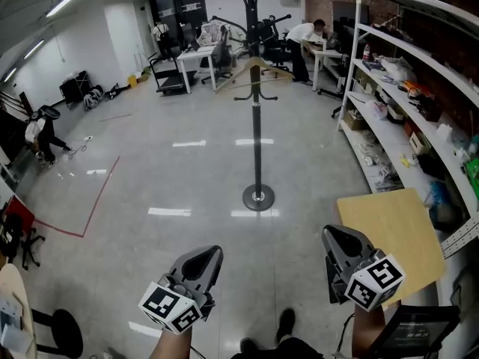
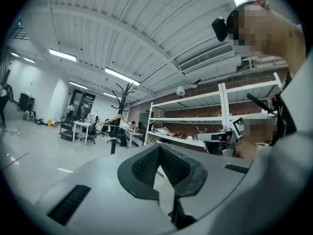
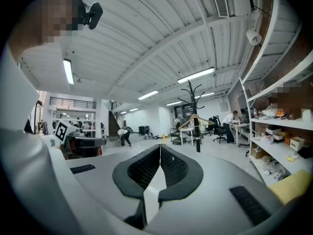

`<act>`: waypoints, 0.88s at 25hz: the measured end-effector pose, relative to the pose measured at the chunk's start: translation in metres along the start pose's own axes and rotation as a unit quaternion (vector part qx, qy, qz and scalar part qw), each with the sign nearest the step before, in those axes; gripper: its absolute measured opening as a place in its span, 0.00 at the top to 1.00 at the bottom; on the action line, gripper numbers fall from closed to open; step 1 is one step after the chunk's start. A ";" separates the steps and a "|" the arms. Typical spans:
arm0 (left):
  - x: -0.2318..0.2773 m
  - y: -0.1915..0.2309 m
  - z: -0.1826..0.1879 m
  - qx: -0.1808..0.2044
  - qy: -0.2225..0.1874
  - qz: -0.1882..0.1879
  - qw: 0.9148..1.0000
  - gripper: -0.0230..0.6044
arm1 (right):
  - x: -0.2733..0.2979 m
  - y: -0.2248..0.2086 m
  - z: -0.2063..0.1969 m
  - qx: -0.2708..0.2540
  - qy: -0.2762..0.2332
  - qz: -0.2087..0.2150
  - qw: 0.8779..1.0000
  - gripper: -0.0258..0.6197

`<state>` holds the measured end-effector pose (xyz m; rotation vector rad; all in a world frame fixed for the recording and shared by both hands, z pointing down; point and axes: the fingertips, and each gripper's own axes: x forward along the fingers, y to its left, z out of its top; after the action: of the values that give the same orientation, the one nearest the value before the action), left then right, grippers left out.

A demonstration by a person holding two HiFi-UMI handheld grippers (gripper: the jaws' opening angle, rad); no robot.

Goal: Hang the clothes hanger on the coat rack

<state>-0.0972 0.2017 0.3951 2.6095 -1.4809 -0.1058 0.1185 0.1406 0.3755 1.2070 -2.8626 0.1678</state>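
Down at lower left, my left gripper [image 1: 202, 266] has its jaws pressed together on nothing. Ahead across the floor stands the black coat rack [image 1: 257, 126], with the wooden clothes hanger [image 1: 238, 73] hung on it, well apart from both grippers. My right gripper [image 1: 340, 247] is likewise closed and empty.

Both units are the same build: left gripper [image 1: 212, 251] and right gripper [image 1: 329, 235] have light-grey moulded shells, with dark rectangular slots in the housing. The pads [image 3: 142, 169] are black, grid-textured and V-shaped. Each gripper carries a white cube [image 1: 172, 309] with black square markers. The person wears dark shoes [image 1: 286, 321] and a small black head camera [image 2: 219, 28].
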 end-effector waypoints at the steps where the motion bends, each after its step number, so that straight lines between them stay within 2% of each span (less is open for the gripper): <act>1: -0.007 0.002 -0.003 0.006 0.002 0.002 1.000 0.96 | -0.003 0.012 -0.005 -0.001 0.007 0.000 1.000 0.95; 5: -0.029 -0.004 -0.009 0.013 0.014 -0.004 1.000 0.96 | -0.021 0.054 -0.017 0.000 0.029 0.005 1.000 0.95; 8: -0.046 -0.016 -0.006 0.010 0.006 0.001 1.000 0.96 | -0.034 0.068 -0.012 -0.004 0.024 0.005 1.000 0.95; 14: -0.064 -0.047 -0.009 0.003 0.011 0.023 1.000 0.96 | -0.066 0.064 0.005 -0.014 0.001 0.015 1.000 0.95; 17: -0.058 -0.064 -0.005 0.009 0.001 0.024 1.000 0.96 | -0.082 0.051 0.007 -0.030 -0.006 0.012 0.999 0.95; 22: -0.057 -0.088 -0.002 -0.011 -0.007 0.022 1.000 0.96 | -0.098 0.042 0.005 -0.024 -0.006 0.017 1.000 0.95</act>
<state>-0.0515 0.2955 0.3826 2.5616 -1.5326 -0.1364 0.1574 0.2392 0.3604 1.1549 -2.8809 0.0915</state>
